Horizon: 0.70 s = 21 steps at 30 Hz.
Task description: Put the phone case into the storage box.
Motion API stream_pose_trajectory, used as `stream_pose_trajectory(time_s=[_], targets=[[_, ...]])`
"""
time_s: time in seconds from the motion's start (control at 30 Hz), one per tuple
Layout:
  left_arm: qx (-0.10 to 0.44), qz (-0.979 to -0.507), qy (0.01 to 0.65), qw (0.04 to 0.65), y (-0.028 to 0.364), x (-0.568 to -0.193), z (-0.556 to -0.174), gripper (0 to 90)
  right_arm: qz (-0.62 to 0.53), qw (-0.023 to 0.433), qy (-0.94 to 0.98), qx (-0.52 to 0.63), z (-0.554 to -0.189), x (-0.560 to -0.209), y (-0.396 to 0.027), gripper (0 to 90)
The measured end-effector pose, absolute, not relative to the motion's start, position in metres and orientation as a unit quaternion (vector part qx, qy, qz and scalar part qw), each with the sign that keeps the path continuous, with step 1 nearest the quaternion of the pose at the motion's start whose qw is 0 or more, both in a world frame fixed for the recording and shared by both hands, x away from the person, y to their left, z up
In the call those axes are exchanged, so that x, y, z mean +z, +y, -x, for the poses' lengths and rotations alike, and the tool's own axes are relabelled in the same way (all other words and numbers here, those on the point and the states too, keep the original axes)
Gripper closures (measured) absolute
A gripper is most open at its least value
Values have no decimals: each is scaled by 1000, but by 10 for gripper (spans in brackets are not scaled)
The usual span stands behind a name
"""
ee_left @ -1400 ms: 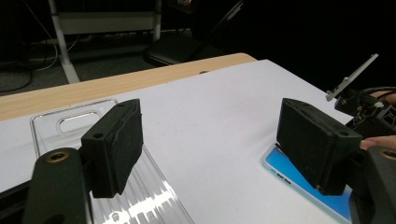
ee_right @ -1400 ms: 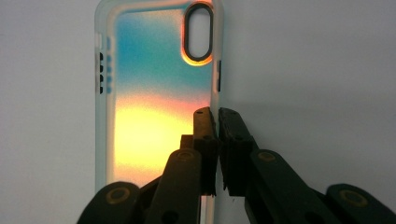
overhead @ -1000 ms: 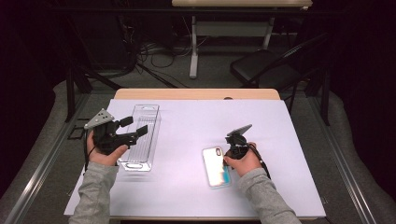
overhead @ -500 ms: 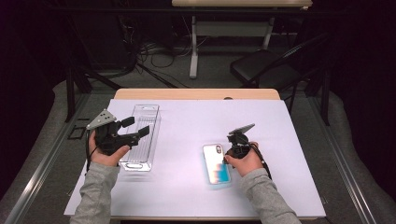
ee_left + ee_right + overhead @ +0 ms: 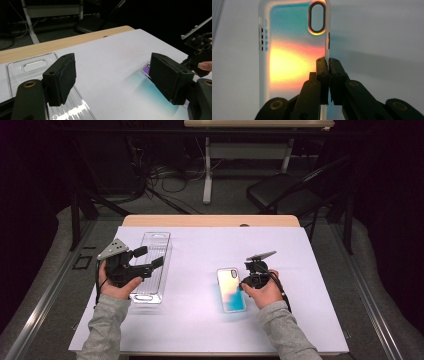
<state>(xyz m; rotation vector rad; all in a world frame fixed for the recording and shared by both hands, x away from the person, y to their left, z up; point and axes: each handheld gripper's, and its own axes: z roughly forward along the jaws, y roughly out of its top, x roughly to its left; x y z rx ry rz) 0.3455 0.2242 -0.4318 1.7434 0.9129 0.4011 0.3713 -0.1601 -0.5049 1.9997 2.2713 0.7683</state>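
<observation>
One phone case (image 5: 231,289), iridescent teal to orange, lies flat on the white-covered table (image 5: 200,320), right of centre. One clear plastic tray (image 5: 152,265) lies at the left side, well apart from the case. Two tools, one per hand. Right tool (image 5: 248,281): jaws pinched together on the case's right edge wall, seen close in the right gripper view (image 5: 327,61). Left tool (image 5: 152,257): jaws spread wide, nothing between them, held above the tray.
</observation>
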Motion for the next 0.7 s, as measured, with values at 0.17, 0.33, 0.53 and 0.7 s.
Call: stream_pose_trajectory(time_s=[0.17, 0.33, 0.53, 0.7], targets=[[166, -736, 382, 534, 220, -433, -345, 223, -631, 26, 725, 275, -370, -498, -159, 874], [163, -739, 376, 534, 215, -434, -345, 223, -621, 44, 722, 301, -369, -490, -156, 874], [159, -746, 365, 534, 208, -434, -343, 223, -614, 56, 719, 320, -369, -483, -153, 874], [154, -747, 360, 536, 203, -434, -341, 225, -606, 71, 717, 338, -369, -475, -149, 874]])
